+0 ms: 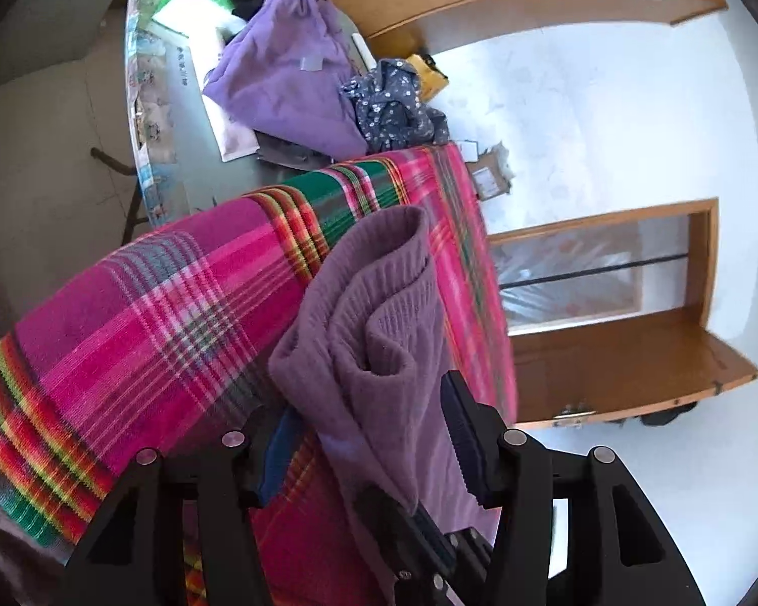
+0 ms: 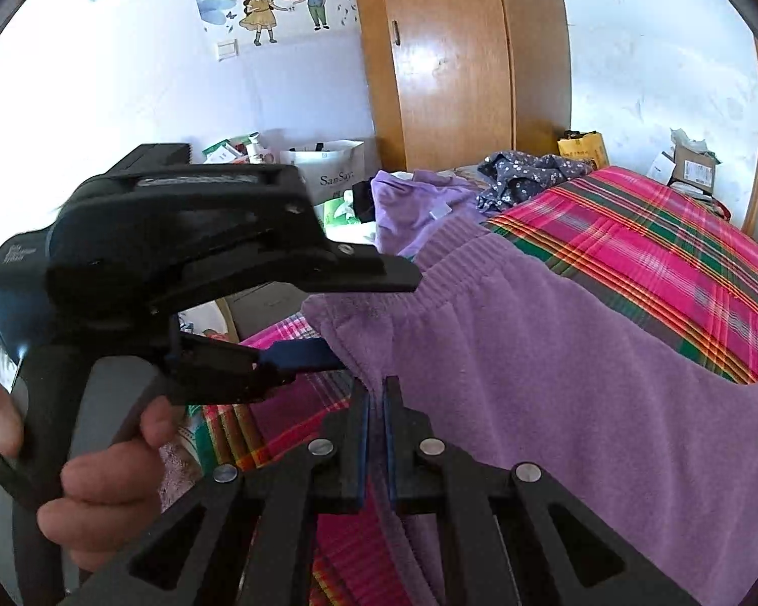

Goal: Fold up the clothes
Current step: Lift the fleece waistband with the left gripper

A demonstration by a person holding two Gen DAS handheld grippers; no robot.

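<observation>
A purple fleece garment (image 2: 556, 379) with a ribbed band lies on a pink and green plaid blanket (image 2: 657, 252). My right gripper (image 2: 377, 389) is shut on a thin fold at the garment's near edge. My left gripper (image 2: 374, 315) comes in from the left, held by a person's hand (image 2: 101, 495). Its jaws stand wide around the bunched ribbed band. In the left wrist view the bunched garment (image 1: 379, 313) rises between the left gripper's (image 1: 366, 404) fingers. The right pad touches the cloth. The left blue pad (image 1: 278, 454) stands apart from it, over the plaid blanket (image 1: 151, 328).
Behind the blanket lie a lilac garment (image 2: 419, 202) (image 1: 288, 76) and a dark floral cloth (image 2: 530, 171) (image 1: 394, 101). A wooden wardrobe (image 2: 455, 76) stands at the back, with a white paper bag (image 2: 328, 171) to its left. A cardboard box (image 2: 692, 166) sits by the wall on the right.
</observation>
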